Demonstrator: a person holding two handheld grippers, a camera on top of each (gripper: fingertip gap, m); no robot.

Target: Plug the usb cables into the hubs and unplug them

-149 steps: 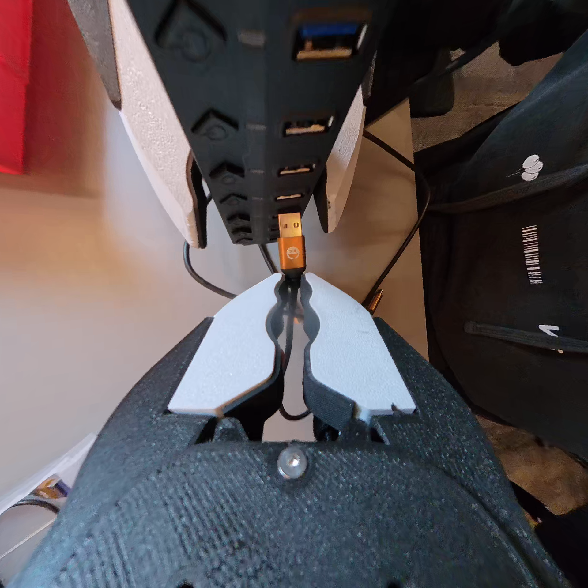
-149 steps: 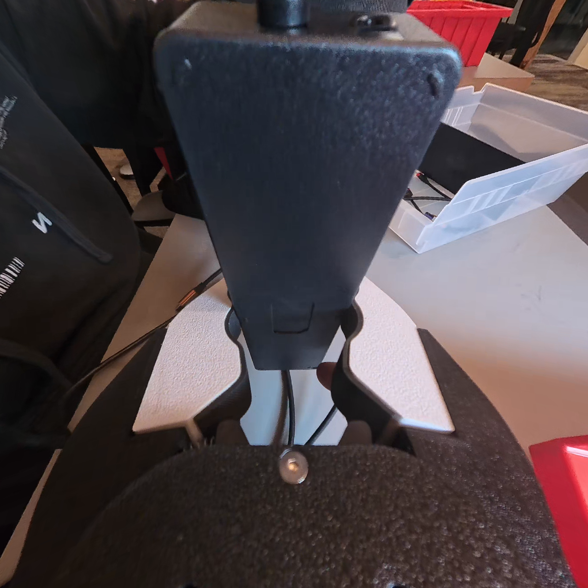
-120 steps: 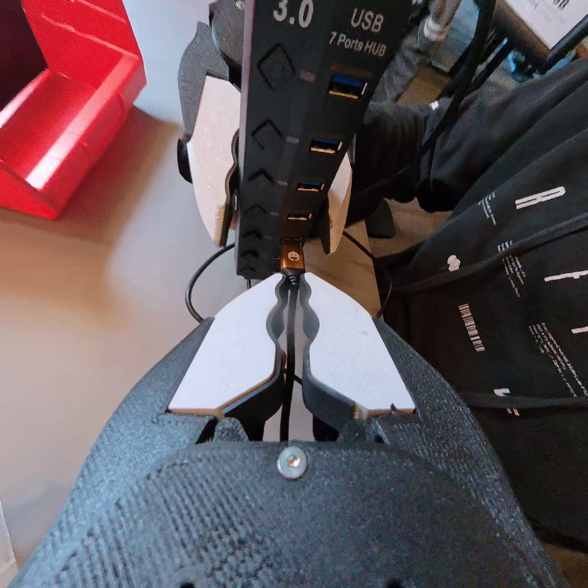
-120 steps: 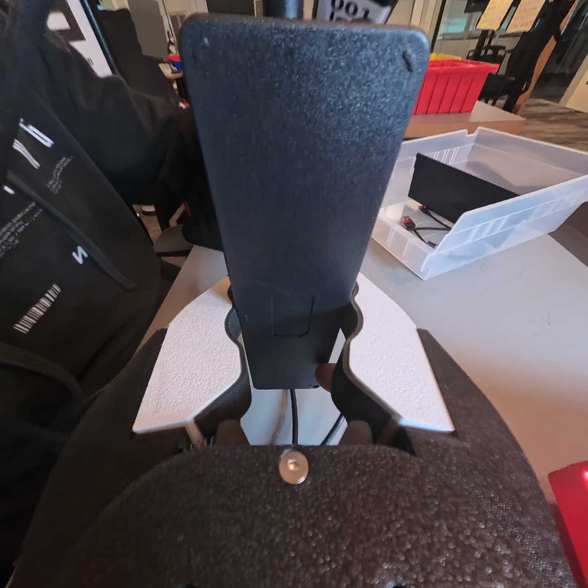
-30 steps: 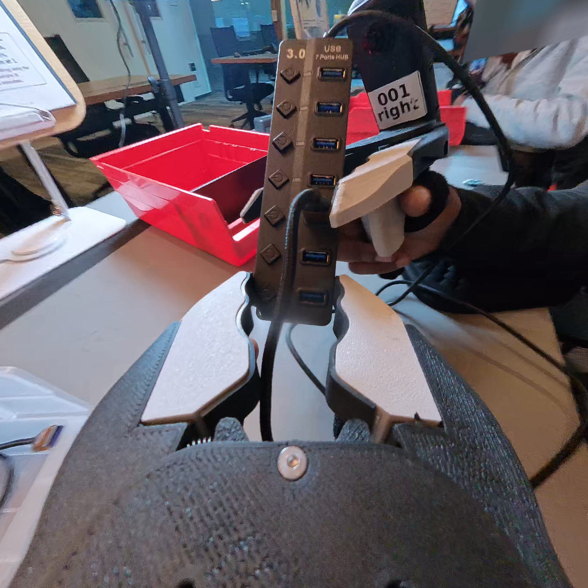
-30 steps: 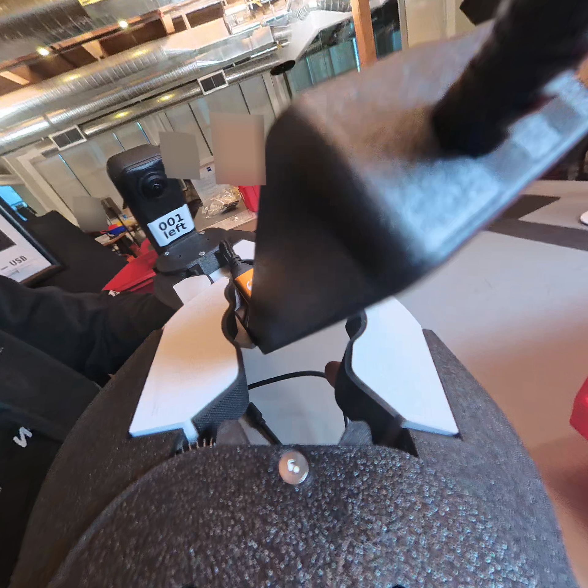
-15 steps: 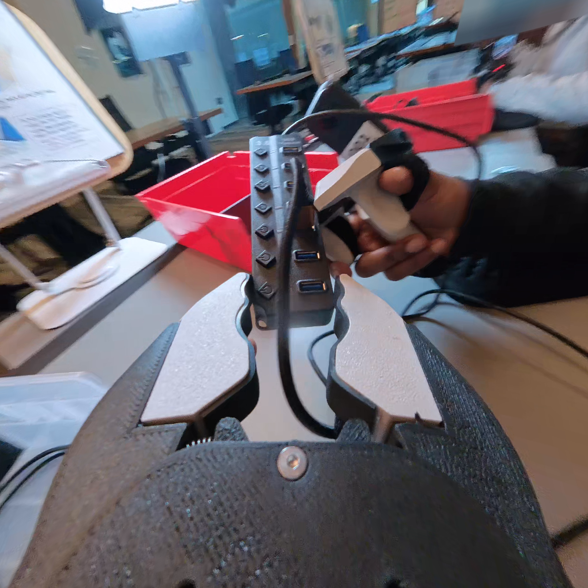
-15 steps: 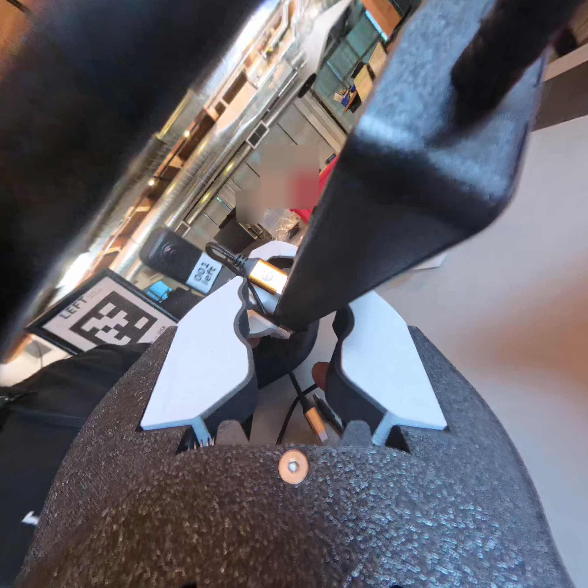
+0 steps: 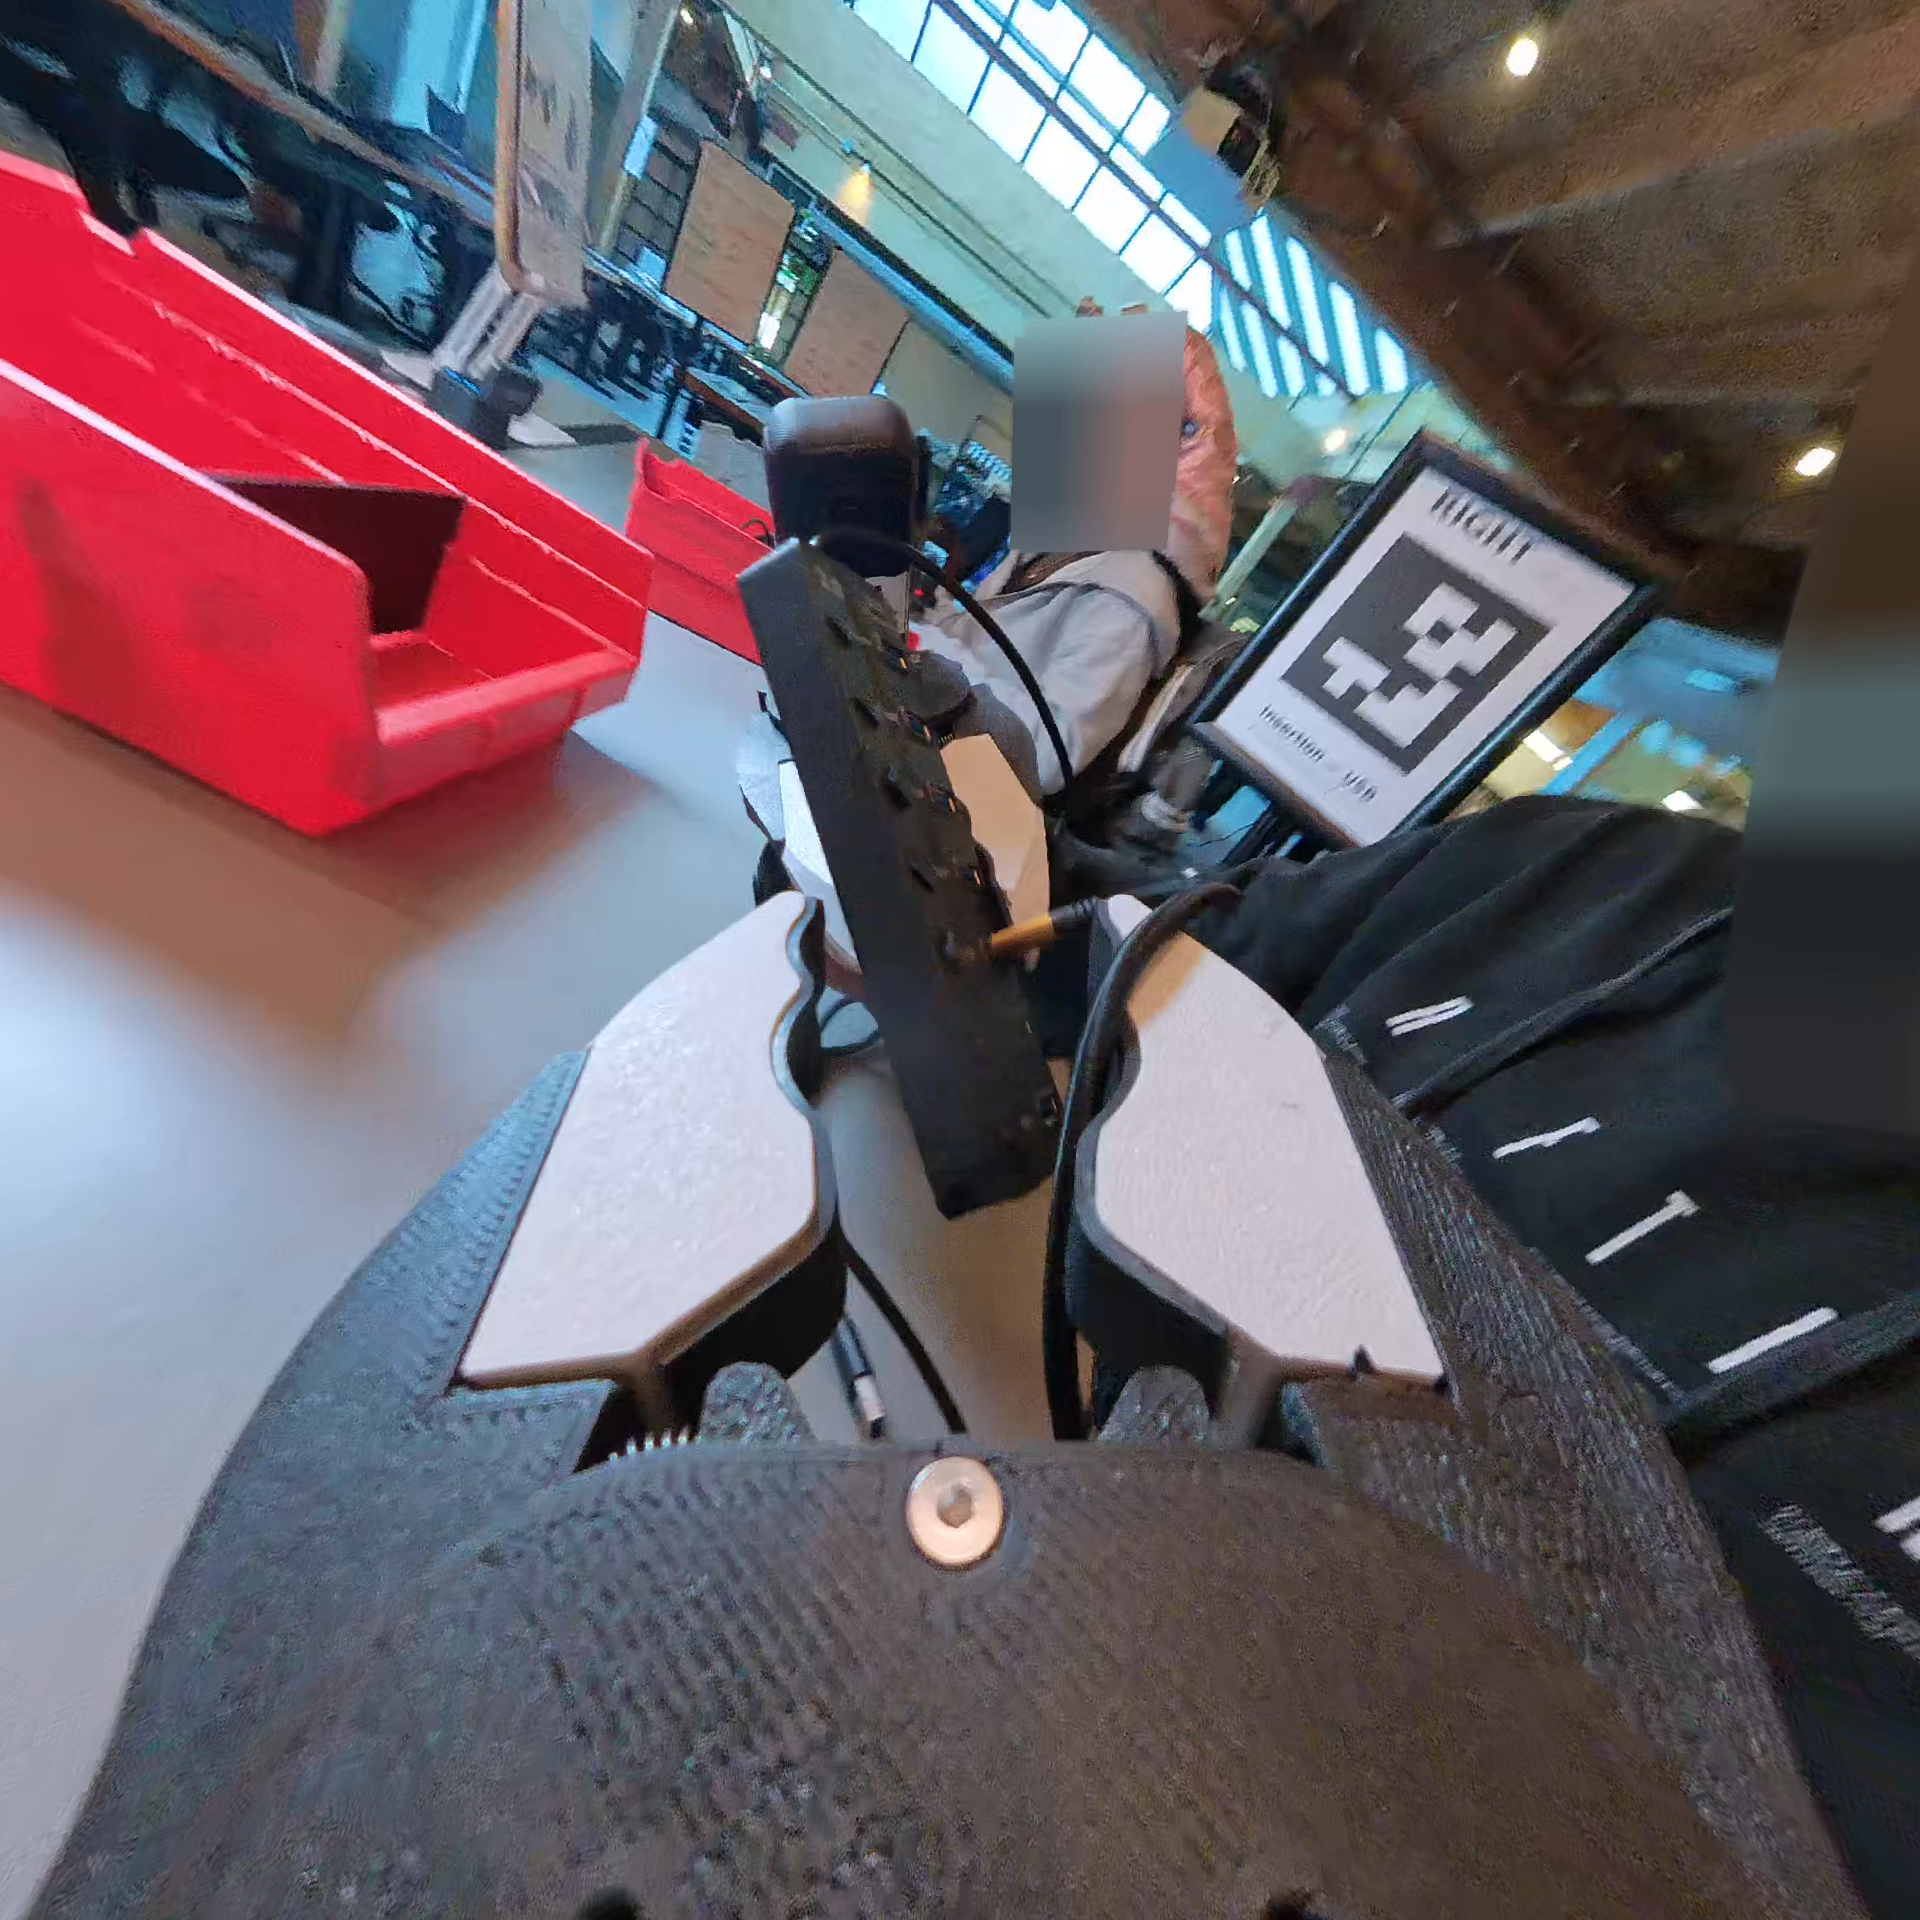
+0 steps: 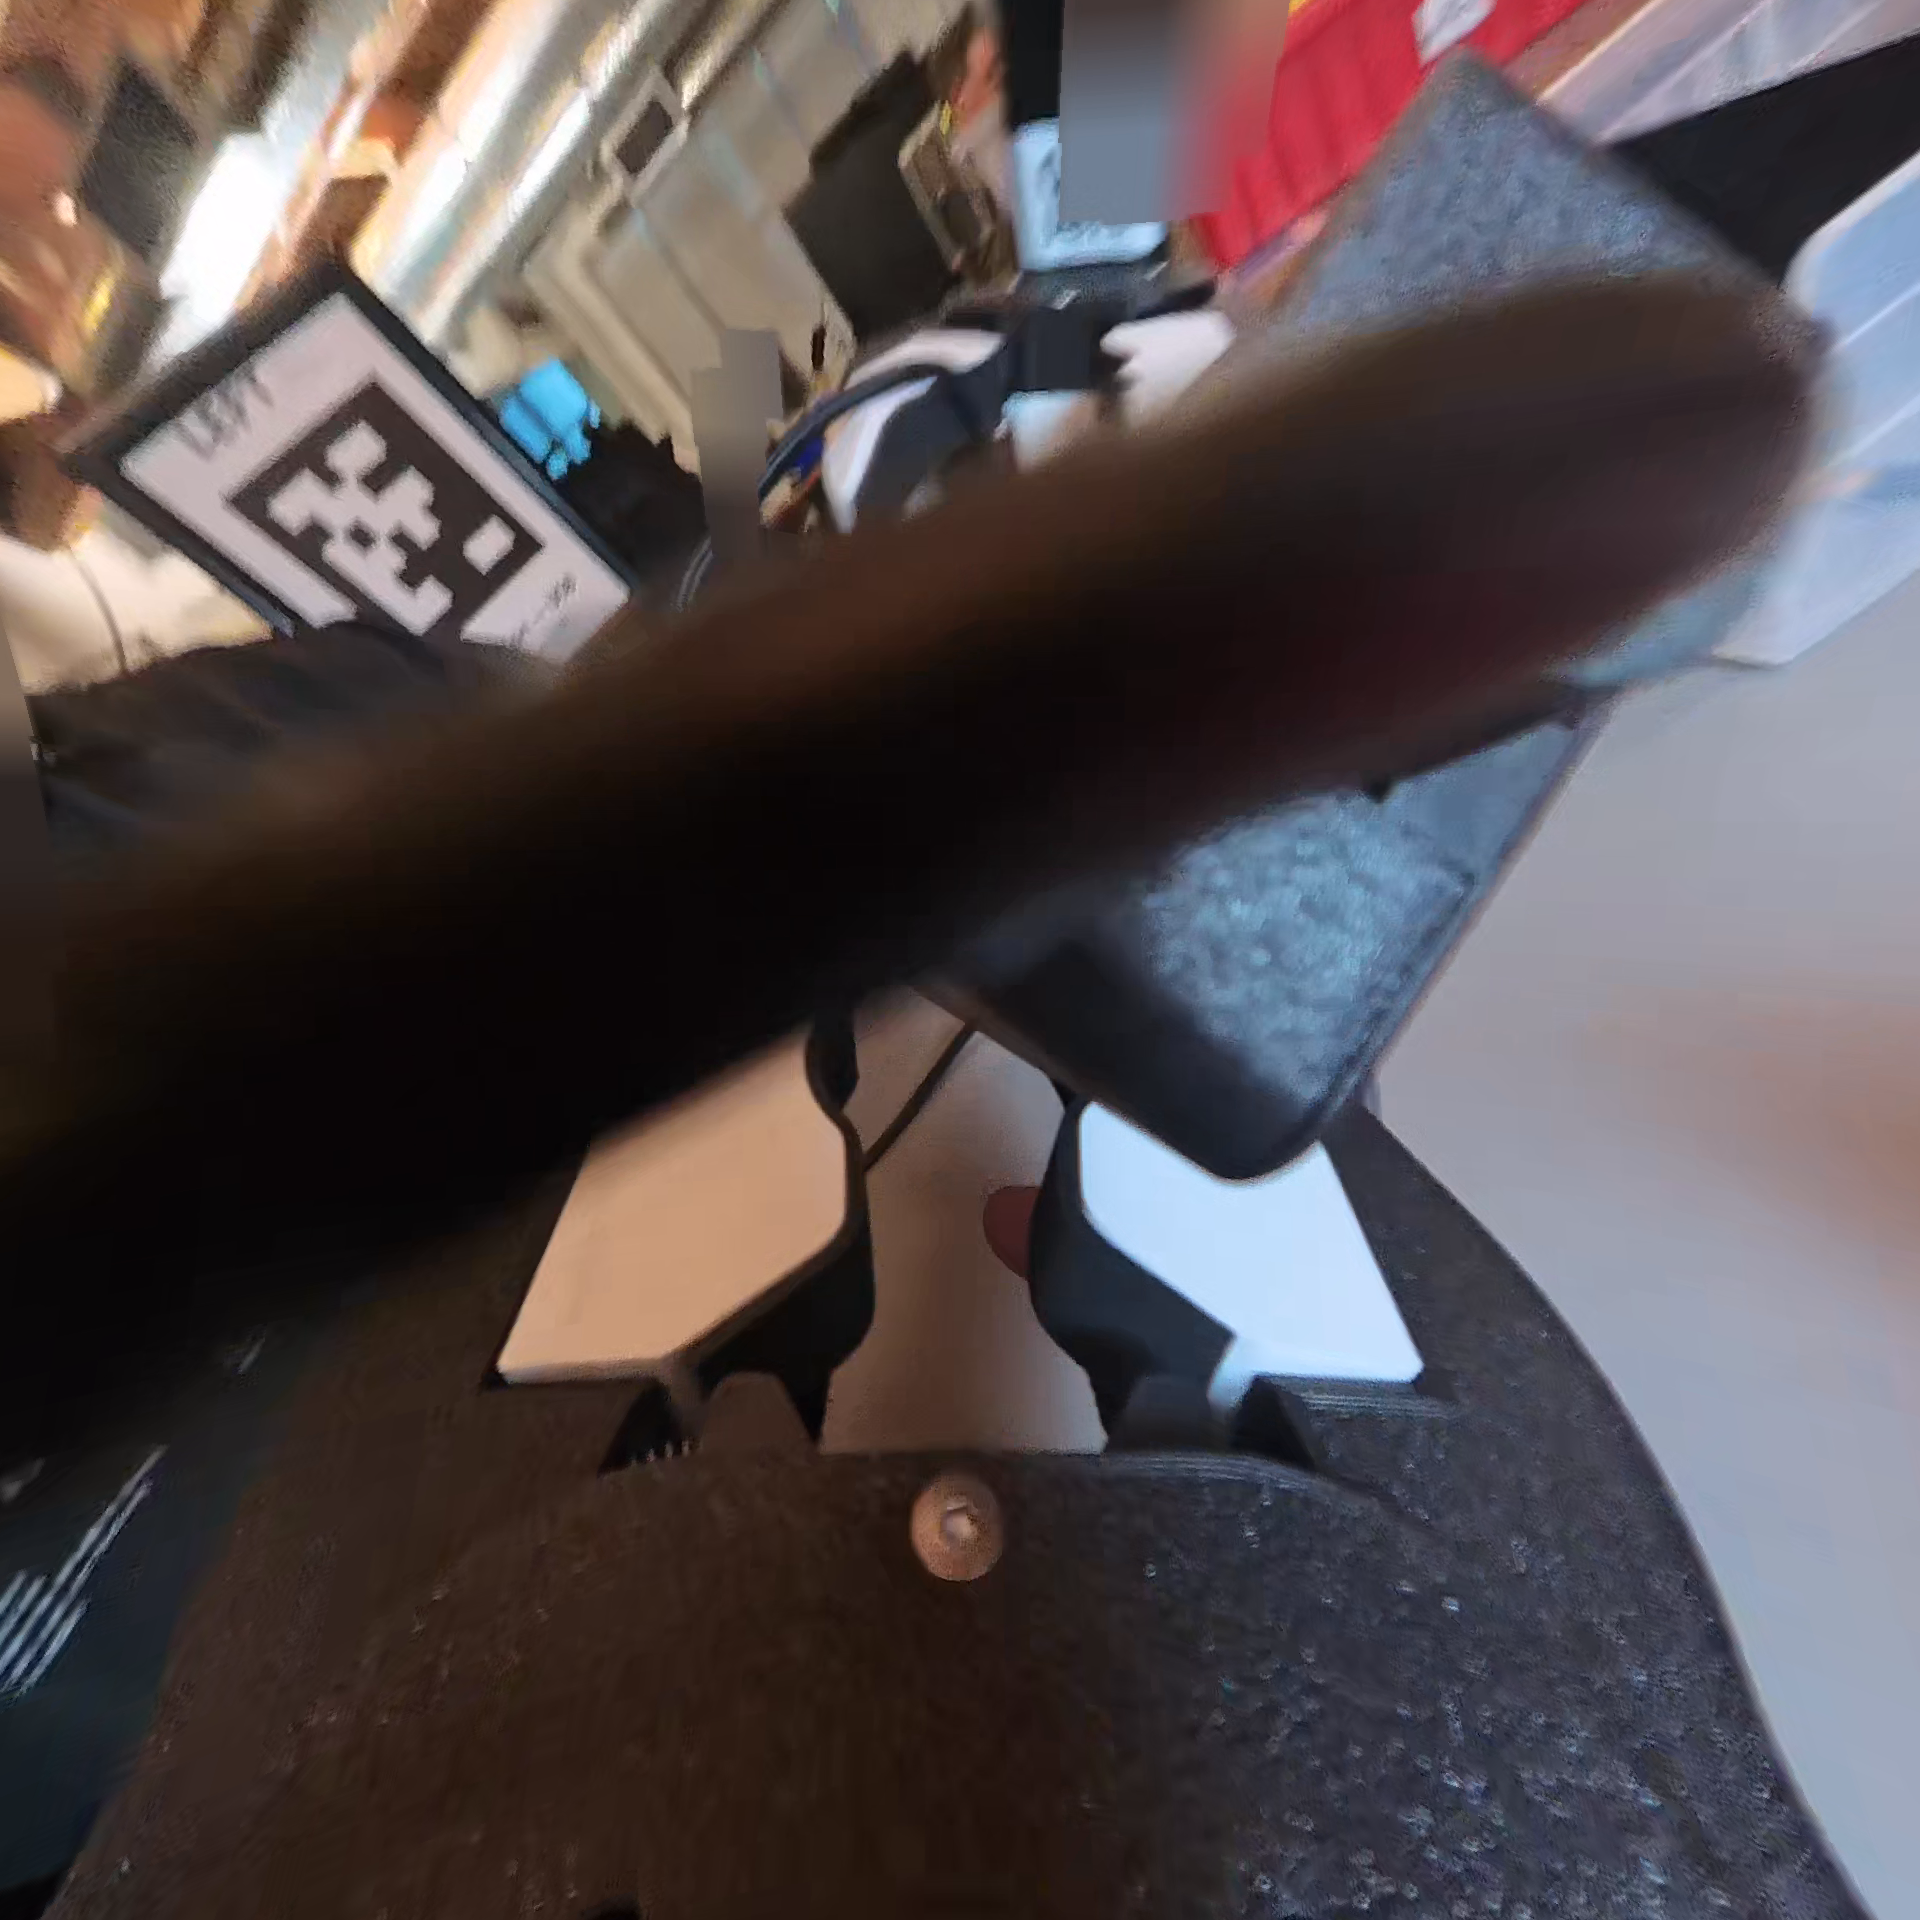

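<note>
Centrally, a black multi-port USB hub (image 9: 914,883) tilts up and away between the two pale fingers (image 9: 665,1153) of the left gripper (image 9: 951,1039), its lower end sitting in the gap while its top leans toward the red bins behind. Neither finger visibly presses the hub's sides; the jaws stand parted wider than the hub, so the left gripper appears open and holding nothing. A gold-shelled USB plug (image 9: 1039,925) is seated in one of the hub's lower ports on the side facing the right-hand finger, and a thick black cable (image 9: 1091,1039) loops down past that finger toward the gripper's base. Just behind the hub, the white fingers of the right gripper (image 9: 987,790) show on either side of it, apparently clasping it. From the right wrist view, the hub's textured black back (image 10: 1299,935) crosses above the right gripper (image 10: 956,1060), its lower corner overlapping the right-hand finger (image 10: 1236,1278); a large dark blurred shape hides the fingertips, so whether this gripper grips the hub cannot be told. Beyond the hub lie a red bin (image 9: 260,623) on the grey table (image 9: 208,1039), a framed black-and-white marker sign (image 9: 1423,644), and a black garment (image 9: 1558,1039) beside the right finger.
</note>
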